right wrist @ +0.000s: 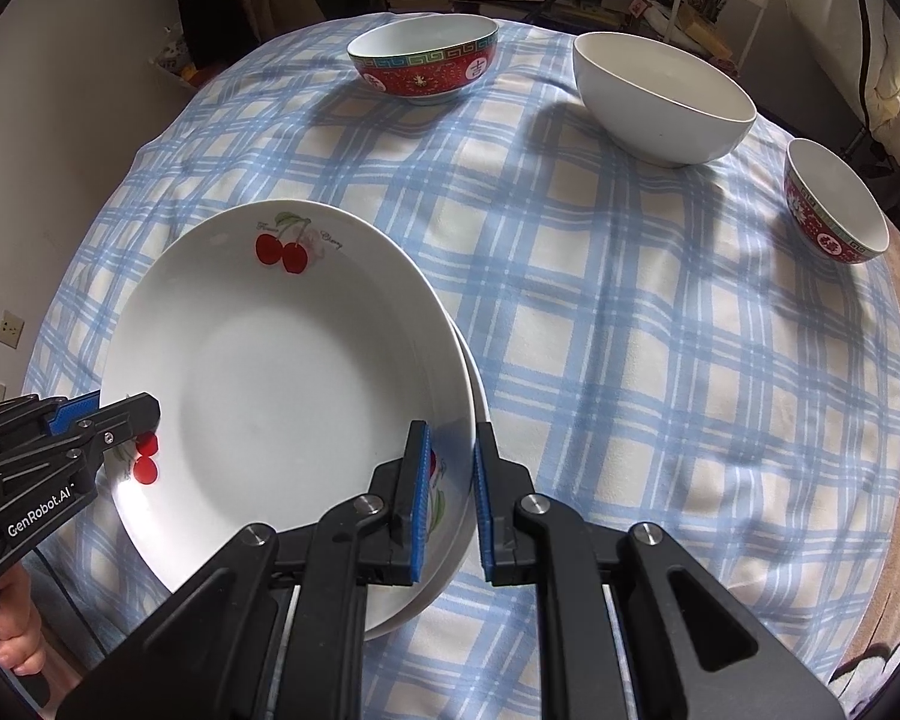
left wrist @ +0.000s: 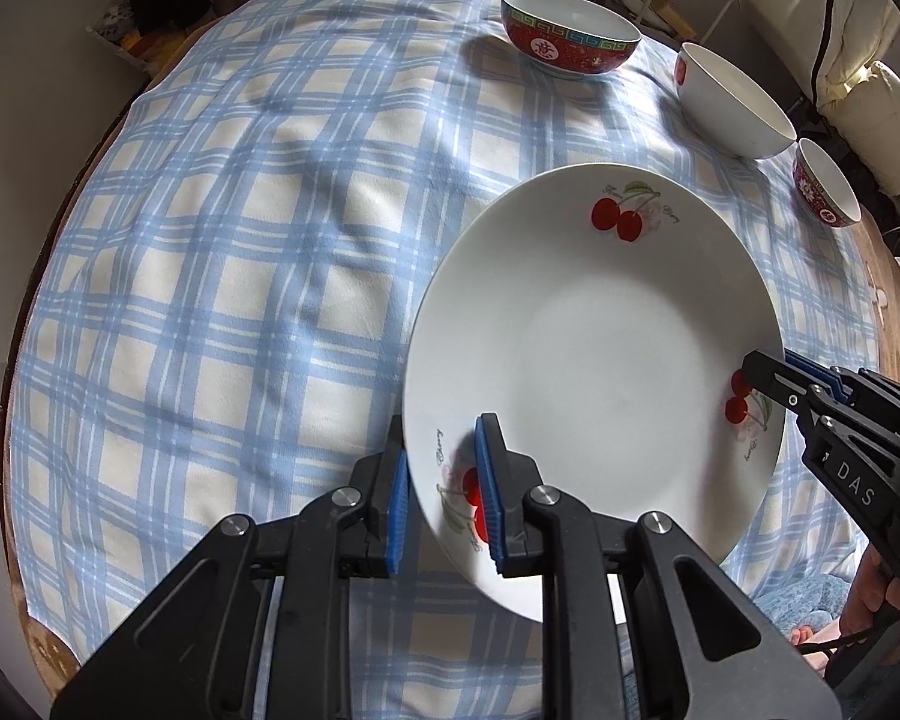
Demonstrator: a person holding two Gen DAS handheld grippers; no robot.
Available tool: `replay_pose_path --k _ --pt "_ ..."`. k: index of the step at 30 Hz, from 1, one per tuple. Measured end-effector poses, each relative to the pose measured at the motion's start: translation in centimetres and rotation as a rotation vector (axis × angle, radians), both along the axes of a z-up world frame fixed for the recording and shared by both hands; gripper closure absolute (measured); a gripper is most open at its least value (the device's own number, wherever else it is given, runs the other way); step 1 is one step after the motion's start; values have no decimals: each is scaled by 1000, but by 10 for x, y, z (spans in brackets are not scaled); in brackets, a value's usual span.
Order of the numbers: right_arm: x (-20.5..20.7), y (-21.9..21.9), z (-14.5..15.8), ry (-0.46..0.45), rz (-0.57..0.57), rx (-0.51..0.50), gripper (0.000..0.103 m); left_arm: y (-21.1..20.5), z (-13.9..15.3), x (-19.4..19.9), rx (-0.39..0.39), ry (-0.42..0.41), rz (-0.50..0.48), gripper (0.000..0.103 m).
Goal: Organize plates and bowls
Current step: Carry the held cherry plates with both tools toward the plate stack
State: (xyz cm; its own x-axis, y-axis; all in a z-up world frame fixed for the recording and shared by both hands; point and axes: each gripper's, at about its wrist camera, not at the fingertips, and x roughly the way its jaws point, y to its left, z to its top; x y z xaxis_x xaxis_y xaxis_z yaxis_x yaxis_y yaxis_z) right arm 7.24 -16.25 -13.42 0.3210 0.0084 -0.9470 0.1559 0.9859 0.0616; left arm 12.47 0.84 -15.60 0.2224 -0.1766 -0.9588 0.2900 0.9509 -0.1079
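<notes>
Your left tool and right tool each pinch the cherry plate's rim; three bowls stand far across the tabletop, well apart.

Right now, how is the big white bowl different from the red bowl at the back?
The white bowl is plain; the red bowl has patterns and a teal band under its rim. The white bowl looks bigger and deeper, the red bowl shallower. Both stand upright and empty on the checked tablecloth.

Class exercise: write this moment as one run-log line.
left tool: shut on white round ceramic cherry-print plate rim | right tool: shut on opposite rim | second plate: beneath | three bowls: untouched
</notes>
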Motion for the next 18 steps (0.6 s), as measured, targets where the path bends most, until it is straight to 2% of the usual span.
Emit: replay_pose_path --k 12,18 --pt "-1 3 0 19 -2 -12 88 -1 -1 -2 21 -8 -17 81" --pt "-2 -1 0 21 -22 21 88 -1 -2 2 1 5 -10 82"
